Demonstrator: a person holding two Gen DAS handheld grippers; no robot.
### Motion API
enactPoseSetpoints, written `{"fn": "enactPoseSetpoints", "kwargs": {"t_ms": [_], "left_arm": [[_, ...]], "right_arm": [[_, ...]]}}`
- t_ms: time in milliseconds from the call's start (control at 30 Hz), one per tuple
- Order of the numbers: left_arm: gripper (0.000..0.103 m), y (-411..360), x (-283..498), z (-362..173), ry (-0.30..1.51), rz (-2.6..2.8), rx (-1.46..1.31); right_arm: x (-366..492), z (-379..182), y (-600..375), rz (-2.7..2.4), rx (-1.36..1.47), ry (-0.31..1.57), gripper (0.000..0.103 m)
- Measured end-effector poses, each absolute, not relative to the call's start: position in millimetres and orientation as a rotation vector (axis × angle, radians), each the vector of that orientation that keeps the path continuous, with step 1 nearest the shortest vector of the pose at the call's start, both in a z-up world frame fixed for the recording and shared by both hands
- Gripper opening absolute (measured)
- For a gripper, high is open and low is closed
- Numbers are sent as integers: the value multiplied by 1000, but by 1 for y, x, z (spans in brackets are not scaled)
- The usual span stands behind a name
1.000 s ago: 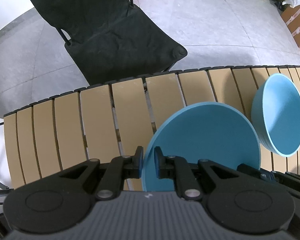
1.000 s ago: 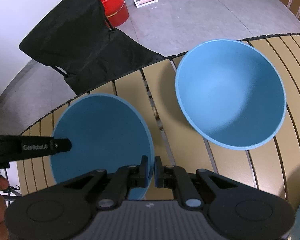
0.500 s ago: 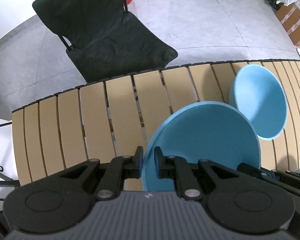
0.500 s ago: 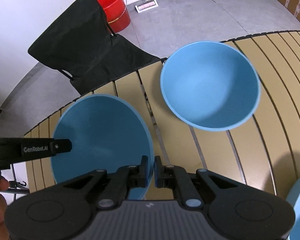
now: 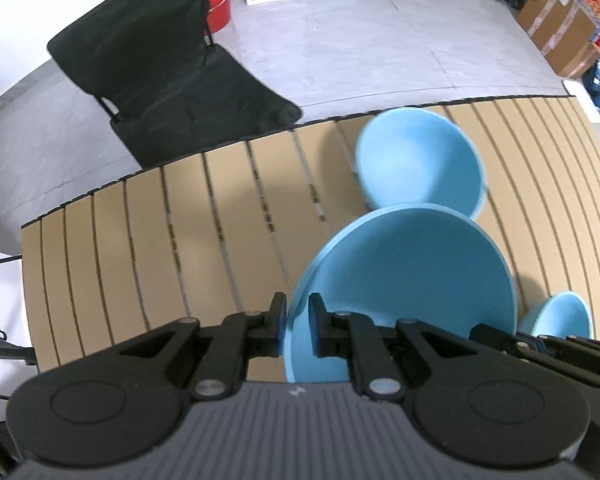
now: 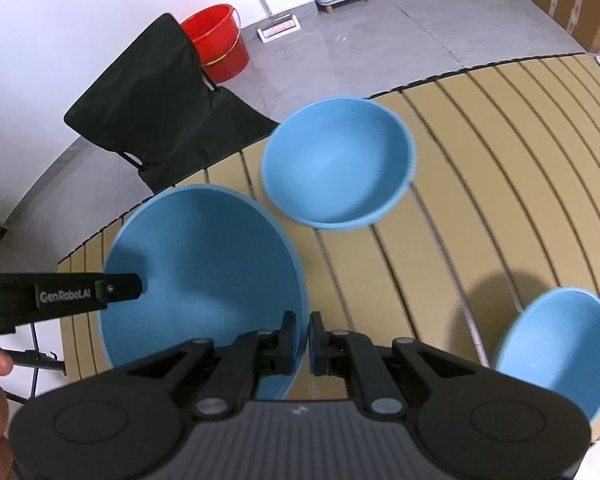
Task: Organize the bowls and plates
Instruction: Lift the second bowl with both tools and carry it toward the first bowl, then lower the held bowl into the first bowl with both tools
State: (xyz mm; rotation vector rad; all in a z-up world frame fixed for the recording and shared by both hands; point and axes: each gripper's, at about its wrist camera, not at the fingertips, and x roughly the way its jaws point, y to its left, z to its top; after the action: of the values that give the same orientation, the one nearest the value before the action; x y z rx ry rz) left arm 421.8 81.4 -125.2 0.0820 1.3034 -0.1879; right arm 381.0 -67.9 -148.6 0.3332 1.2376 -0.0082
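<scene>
Both grippers were raised, table shrunk below. Large blue bowl (image 6: 204,280), lower left of frame, was pinched at opposite rims by nearly closed left gripper (image 5: 298,330) and right gripper (image 6: 303,344); uneven motion could twist it loose onto mid-frame bowl (image 6: 336,164).

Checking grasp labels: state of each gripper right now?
Left gripper: shut on the plate rim.
Right gripper: shut on the same plate's opposite rim.
</scene>
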Motion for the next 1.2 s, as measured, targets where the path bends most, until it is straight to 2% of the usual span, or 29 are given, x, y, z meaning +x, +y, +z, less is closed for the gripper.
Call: {"fn": "enactPoseSetpoints", "kwargs": {"t_ms": [600,1200], "left_arm": [[12,-44,366,-103,1291,-311,113],[12,-132,336,-133,1314,-382,182]], "right_arm": [[299,-113,-195,-112,375,1195,6],[258,-140,-285,-207,417,1229,6]]}}
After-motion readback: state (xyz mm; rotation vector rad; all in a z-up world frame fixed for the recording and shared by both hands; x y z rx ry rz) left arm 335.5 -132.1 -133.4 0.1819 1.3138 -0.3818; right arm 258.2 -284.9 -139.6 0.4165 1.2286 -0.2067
